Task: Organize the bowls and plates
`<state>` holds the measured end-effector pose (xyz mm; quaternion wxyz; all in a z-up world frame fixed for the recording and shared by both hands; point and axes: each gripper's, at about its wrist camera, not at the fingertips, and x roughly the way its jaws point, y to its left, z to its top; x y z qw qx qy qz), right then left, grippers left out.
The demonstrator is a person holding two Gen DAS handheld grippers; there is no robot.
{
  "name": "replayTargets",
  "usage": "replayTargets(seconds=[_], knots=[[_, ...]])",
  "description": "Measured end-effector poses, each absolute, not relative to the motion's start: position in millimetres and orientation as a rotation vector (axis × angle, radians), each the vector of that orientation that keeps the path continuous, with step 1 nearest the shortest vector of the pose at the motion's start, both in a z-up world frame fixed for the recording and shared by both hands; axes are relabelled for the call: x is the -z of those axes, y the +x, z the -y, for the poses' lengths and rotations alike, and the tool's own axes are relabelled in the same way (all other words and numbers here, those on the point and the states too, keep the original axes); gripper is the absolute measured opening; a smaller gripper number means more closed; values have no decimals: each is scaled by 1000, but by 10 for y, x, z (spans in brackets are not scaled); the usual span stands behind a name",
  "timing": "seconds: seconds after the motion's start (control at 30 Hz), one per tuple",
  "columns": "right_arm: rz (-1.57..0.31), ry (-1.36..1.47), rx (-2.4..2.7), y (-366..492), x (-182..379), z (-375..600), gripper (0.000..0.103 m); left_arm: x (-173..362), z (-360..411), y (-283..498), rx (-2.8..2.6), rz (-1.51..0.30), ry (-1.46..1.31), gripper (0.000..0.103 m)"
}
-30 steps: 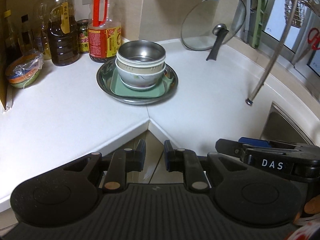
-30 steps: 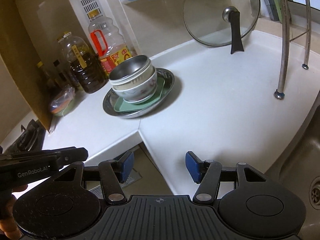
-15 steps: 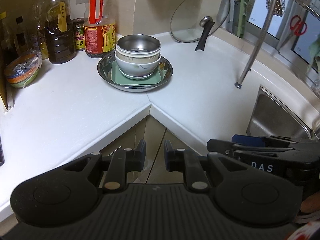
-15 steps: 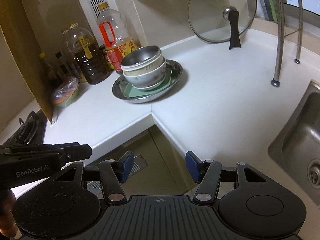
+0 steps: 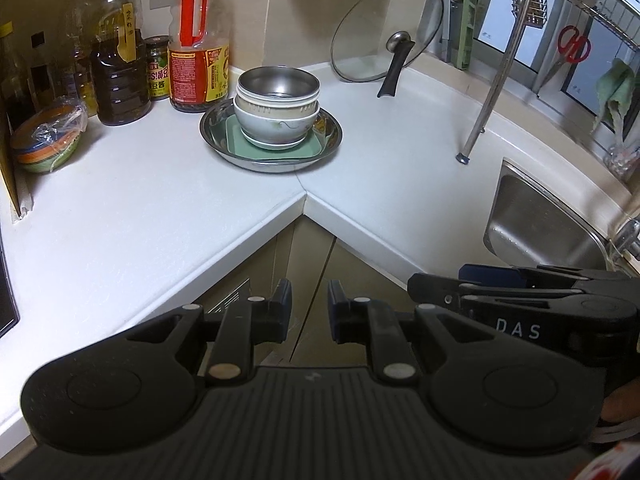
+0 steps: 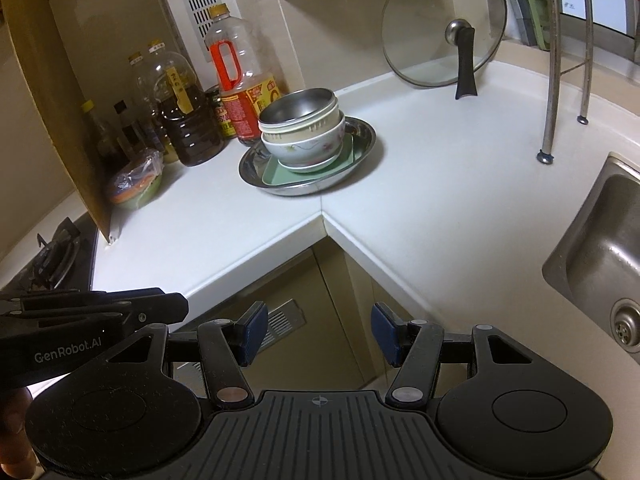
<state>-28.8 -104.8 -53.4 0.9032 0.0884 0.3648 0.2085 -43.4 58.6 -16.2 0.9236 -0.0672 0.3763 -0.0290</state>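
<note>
Two grippers: the left hand-held gripper [image 5: 308,306] has its jaws nearly together with only a narrow gap and nothing between them; the right hand-held gripper [image 6: 316,334] has its jaws about half apart, also empty. Both hang off the table's front edge, well apart from the dishes.
Stack: a steel bowl [image 5: 278,86] nests in a cream bowl [image 5: 276,106], that in a white flowered bowl [image 6: 304,142], on a small white plate and a green square plate [image 5: 272,148] – all inside a wide steel pan [image 5: 332,136] near the inner corner of the table [image 5: 140,208].
Progress: judged from how things lie, the dishes look gathered already, big at the bottom and small on top; little seems left beyond checking or carrying the pile.
Doing it well: if the pile is to be shifted, take the pan's rim from both sides and keep it level – the nested bowls lean slightly in the right wrist view and could slide.
Risk: smooth steel on glazed ware slips easily; the oil bottles [image 5: 120,76] stand just behind the pan.
Surface: white, smooth, L-shaped, bare in front.
Room: a glass lid [image 6: 444,28] leans on the tiled wall, a steel sink [image 6: 600,248] is at the right, a rack leg [image 5: 464,158] stands between them, a stove edge at far left.
</note>
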Motion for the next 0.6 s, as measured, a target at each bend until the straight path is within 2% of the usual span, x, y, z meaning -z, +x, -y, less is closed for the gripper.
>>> replayTargets(seconds=[0.6], knots=[[-743,180,-415,-373,516,1028,57,158,-622,-506,86,-761,-132,16]])
